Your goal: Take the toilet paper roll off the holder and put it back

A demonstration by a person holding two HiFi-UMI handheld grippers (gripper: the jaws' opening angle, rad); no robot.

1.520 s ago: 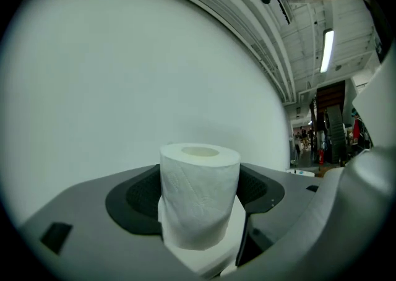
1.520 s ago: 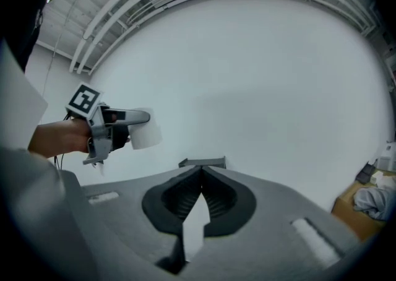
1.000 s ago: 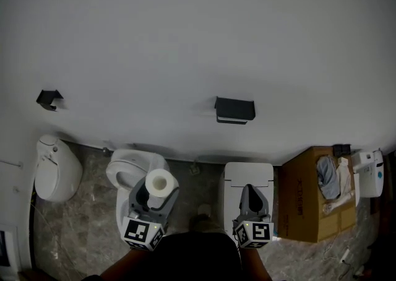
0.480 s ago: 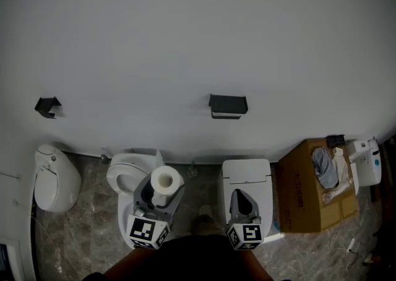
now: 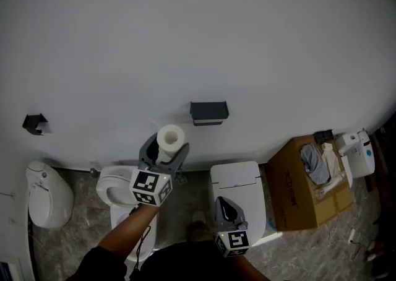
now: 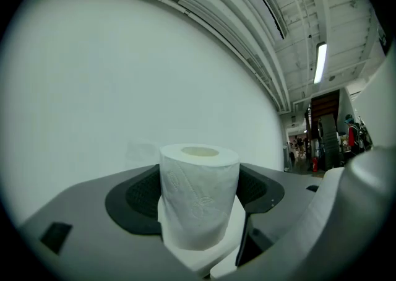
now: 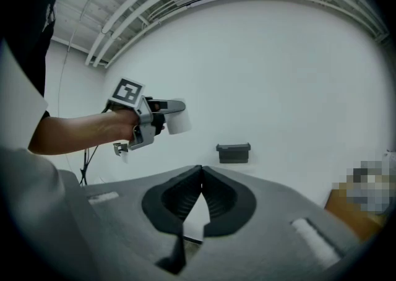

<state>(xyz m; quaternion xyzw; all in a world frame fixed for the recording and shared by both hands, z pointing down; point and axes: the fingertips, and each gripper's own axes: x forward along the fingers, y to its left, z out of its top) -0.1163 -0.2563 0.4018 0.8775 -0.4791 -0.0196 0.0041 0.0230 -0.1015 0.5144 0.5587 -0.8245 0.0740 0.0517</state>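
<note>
Pinching embossed white cylindrical toilet paper roll (image 6: 199, 193), left claw (image 5: 166, 148)

Marbled floor (image 5: 83, 227) bearing open toilet (image 5: 114, 189), lidded toilet (image 5: 235, 181), cardboard box (image 5: 294, 184)

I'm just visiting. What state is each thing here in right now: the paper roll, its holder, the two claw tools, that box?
Toilet paper roll: off the holder, clamped between the left gripper's jaws.
Holder: bare, no roll on it.
Left gripper: shut on the toilet paper roll.
Right gripper: shut, nothing between its jaws.
Cardboard box: open at the top, cloth inside.
</note>
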